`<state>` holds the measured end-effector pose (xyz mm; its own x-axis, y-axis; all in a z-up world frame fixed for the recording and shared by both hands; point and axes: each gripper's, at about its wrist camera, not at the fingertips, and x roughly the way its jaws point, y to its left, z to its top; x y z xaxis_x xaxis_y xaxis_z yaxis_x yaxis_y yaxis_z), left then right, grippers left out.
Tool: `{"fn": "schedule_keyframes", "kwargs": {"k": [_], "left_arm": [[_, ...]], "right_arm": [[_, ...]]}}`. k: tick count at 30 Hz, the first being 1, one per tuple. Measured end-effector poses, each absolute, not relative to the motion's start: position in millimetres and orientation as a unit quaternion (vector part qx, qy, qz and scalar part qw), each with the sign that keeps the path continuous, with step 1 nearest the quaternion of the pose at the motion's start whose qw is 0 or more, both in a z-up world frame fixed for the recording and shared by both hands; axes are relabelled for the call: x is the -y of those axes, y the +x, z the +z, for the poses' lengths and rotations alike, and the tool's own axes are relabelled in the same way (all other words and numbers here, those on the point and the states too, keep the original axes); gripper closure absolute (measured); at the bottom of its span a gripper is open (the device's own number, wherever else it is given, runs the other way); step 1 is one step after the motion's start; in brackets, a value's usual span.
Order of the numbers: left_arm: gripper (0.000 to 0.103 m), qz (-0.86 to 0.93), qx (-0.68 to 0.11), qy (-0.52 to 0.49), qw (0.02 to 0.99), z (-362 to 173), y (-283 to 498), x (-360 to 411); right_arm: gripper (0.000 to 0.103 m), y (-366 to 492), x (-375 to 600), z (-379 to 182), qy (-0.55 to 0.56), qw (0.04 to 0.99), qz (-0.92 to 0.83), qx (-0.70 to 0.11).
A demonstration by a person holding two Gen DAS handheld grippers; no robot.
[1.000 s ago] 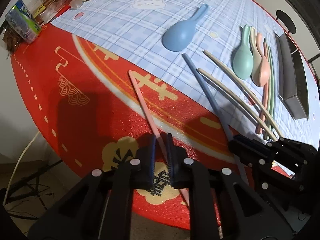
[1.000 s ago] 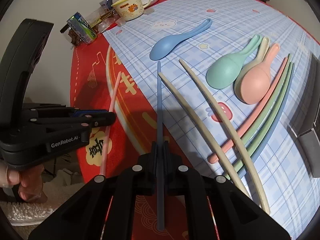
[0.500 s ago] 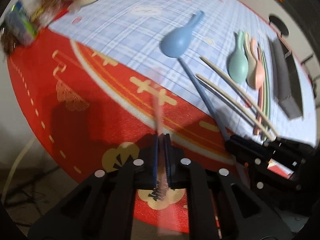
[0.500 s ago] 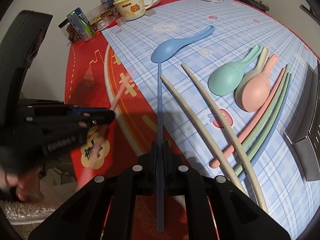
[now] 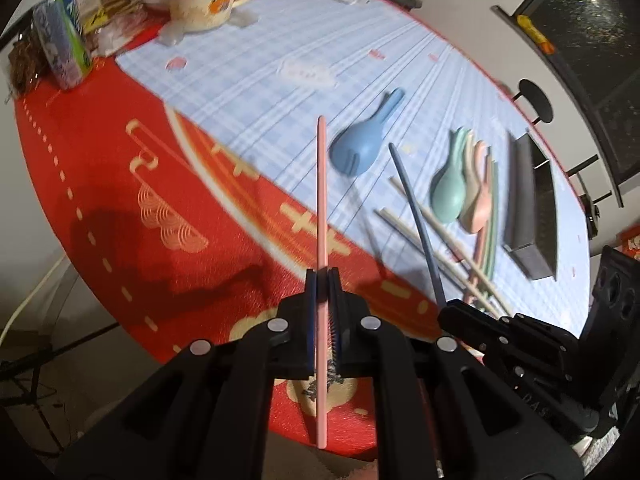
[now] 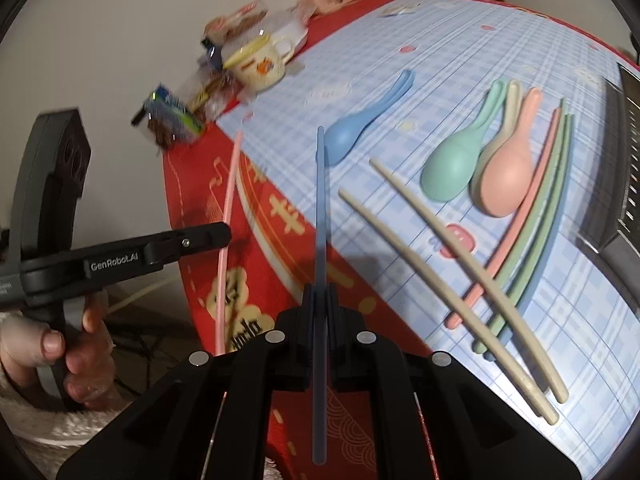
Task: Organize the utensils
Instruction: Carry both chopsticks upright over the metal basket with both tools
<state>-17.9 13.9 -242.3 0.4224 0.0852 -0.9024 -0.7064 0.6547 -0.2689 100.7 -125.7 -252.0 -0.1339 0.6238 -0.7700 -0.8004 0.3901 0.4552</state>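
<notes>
**Two chopsticks in hand, sorted set waiting**

Left gripper: jaws closed on a pink chopstick, which is held near its middle, clear of the table, tip pointing away. The jaws were closing onto this stick within the last second.

Right gripper: jaws fully closed on a blue chopstick, likewise gripped mid-length and pointed toward the blue spoon.

Table: a cream chopstick pair is laid loose; beyond it, a green spoon, a pink spoon and what appears to be a cream spoon between them are nested, beside a sorted bundle of chopsticks in pink, green and blue. A dark tray is set at the far side.

Handling note: each stick is best carried level to its colour-mate in the bundle and laid parallel, tips aligned, with the cream pair not being swept aside.
</notes>
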Motion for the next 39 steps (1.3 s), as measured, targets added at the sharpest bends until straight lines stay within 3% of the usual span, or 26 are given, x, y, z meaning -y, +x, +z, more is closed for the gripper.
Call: {"fn": "schedule_keyframes", "kwargs": {"k": [39], "left_arm": [[0.093, 0.020, -0.416, -0.155, 0.896, -99.8, 84.1, 77.9]], "right_arm": [[0.097, 176.8, 286.8, -191.0, 0.149, 0.791, 0.402, -0.437]]}}
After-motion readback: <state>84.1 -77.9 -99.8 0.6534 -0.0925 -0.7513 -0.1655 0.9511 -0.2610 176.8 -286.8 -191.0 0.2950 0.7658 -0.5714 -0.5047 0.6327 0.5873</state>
